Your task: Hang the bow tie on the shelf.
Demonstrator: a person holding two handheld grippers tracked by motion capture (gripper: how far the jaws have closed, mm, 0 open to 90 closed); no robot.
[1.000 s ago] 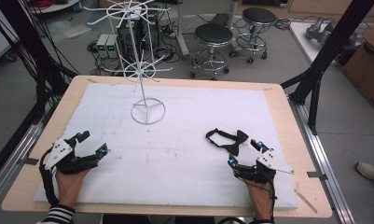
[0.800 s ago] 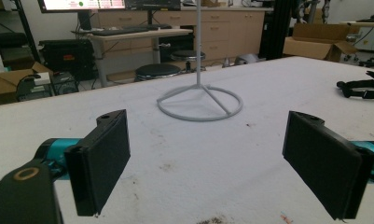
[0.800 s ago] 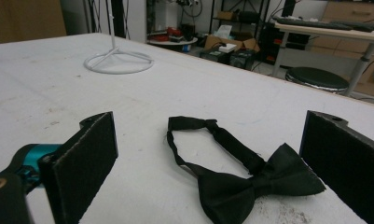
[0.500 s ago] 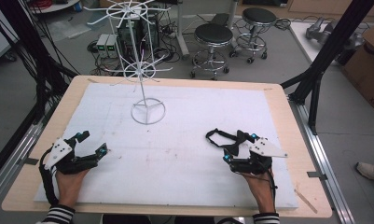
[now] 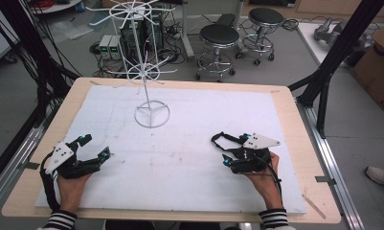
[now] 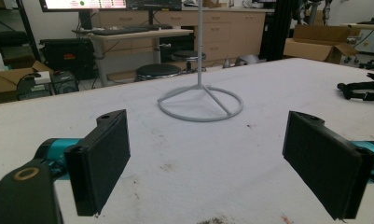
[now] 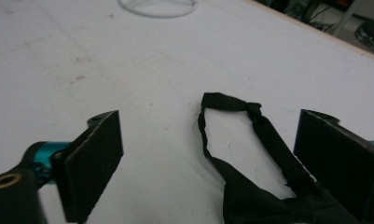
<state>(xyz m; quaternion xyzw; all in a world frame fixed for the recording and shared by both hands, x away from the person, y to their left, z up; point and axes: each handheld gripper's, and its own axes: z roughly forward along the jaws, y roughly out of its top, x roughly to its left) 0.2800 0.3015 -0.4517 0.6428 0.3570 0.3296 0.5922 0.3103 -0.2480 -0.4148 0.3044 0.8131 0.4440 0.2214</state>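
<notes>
A black bow tie (image 5: 222, 139) with a looped strap lies on the white mat (image 5: 180, 172) at the right. My right gripper (image 5: 235, 148) hangs low over it and is open. Its jaws have just been closing a little. In the right gripper view the bow tie (image 7: 264, 135) lies between the jaws, close to the right one, and neither pad presses on it; the right gripper (image 7: 210, 140) points toward the strap loop. My left gripper (image 5: 95, 146) rests open at the mat's left, nothing between its jaws (image 6: 205, 154).
A white wire display stand (image 5: 152, 115) rises from its ring base at the mat's far middle, also seen as the stand (image 6: 201, 102). Two stools (image 5: 220, 36) and a cardboard box (image 5: 378, 57) are on the floor beyond the table.
My right gripper has moved forward and left, rising slightly, from beside the bow tie to over it. The left gripper has stayed where it was.
</notes>
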